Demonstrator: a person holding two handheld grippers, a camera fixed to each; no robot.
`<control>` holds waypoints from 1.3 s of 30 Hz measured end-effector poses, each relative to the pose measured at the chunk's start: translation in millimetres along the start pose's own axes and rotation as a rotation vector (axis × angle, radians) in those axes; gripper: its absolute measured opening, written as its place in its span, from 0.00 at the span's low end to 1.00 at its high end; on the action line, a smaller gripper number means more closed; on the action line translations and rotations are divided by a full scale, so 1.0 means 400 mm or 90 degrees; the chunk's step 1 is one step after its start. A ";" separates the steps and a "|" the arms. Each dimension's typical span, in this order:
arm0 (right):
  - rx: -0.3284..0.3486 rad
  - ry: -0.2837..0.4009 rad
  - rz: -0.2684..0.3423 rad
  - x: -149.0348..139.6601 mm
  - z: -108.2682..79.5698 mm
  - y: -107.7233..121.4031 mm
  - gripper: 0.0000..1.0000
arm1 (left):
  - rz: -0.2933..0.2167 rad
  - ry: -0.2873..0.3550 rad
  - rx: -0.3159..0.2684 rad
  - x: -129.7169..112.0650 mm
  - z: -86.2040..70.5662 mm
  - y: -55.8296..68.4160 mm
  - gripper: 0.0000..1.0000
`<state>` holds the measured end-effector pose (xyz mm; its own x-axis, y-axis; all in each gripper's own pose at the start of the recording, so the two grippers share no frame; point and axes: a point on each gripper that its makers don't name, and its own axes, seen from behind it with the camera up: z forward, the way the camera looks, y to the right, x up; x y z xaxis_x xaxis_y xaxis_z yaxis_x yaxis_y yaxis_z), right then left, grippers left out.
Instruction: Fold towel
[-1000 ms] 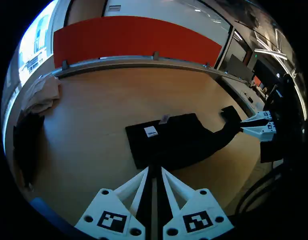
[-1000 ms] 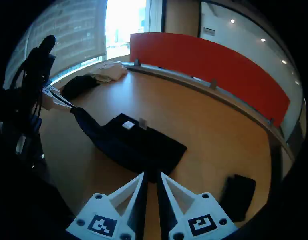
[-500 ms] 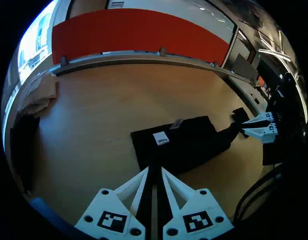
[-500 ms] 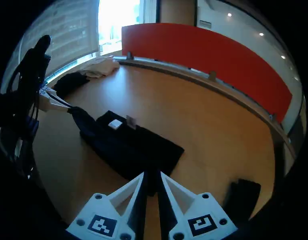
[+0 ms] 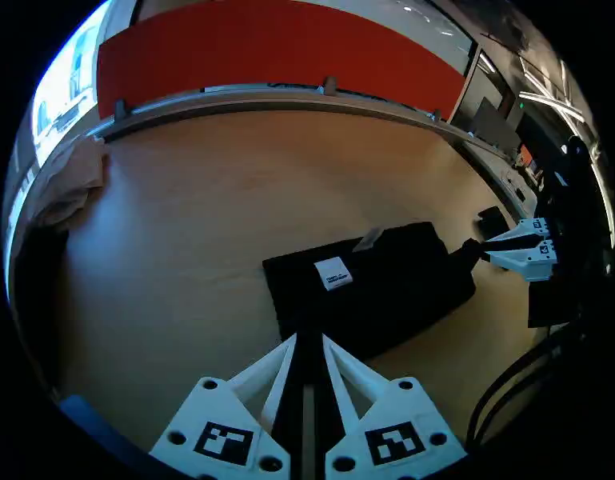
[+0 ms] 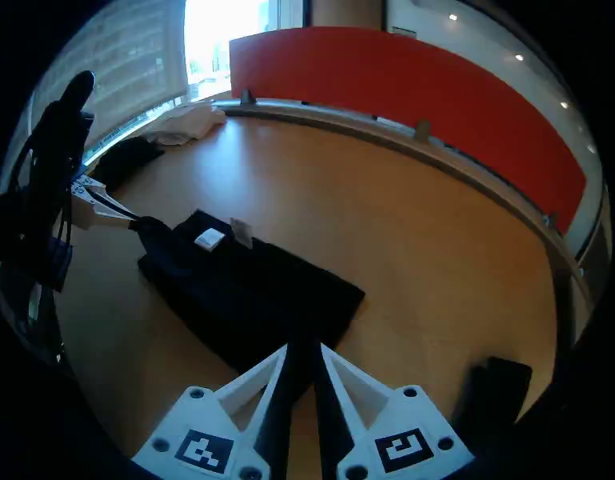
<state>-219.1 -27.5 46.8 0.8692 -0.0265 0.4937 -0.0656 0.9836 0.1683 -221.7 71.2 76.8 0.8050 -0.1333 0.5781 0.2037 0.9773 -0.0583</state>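
Black towel (image 5: 387,280) lies spread on the wooden counter (image 5: 187,224), just ahead of the left hand-held gripper (image 5: 309,340) and right hand-held gripper (image 6: 305,348), each pinched together on a towel corner

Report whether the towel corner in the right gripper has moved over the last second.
Yes. In the left gripper view the towel corner in the right gripper has drawn away from the small black object it overlapped.

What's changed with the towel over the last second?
On the black towel, the stretched tail toward the right gripper has drawn in; it now lies as a compact rectangle on the table. Unchanged: left gripper and right gripper shut on its corners; white label on top.
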 end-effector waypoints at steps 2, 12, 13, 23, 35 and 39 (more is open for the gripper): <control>-0.002 0.000 0.002 0.003 0.017 0.007 0.15 | 0.000 0.000 0.004 0.004 0.018 -0.007 0.07; -0.017 -0.009 0.005 0.004 0.086 0.035 0.18 | 0.003 0.001 0.015 0.026 0.095 -0.036 0.10; -0.019 -0.010 0.006 0.003 0.089 0.037 0.18 | 0.003 0.000 0.015 0.027 0.098 -0.038 0.11; -0.039 -0.015 0.010 -0.001 0.119 0.060 0.23 | 0.012 -0.005 0.019 0.033 0.122 -0.060 0.25; -0.064 -0.020 0.006 0.007 0.146 0.091 0.34 | 0.023 -0.002 0.042 0.061 0.144 -0.101 0.44; -0.076 -0.013 0.010 0.021 0.149 0.105 0.42 | 0.022 0.004 0.051 0.076 0.147 -0.116 0.59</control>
<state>-243.7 2.9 108.7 0.8586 -0.0137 0.5125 -0.0188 0.9981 0.0581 -239.3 31.4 145.0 0.8139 -0.1007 0.5723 0.1310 0.9913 -0.0119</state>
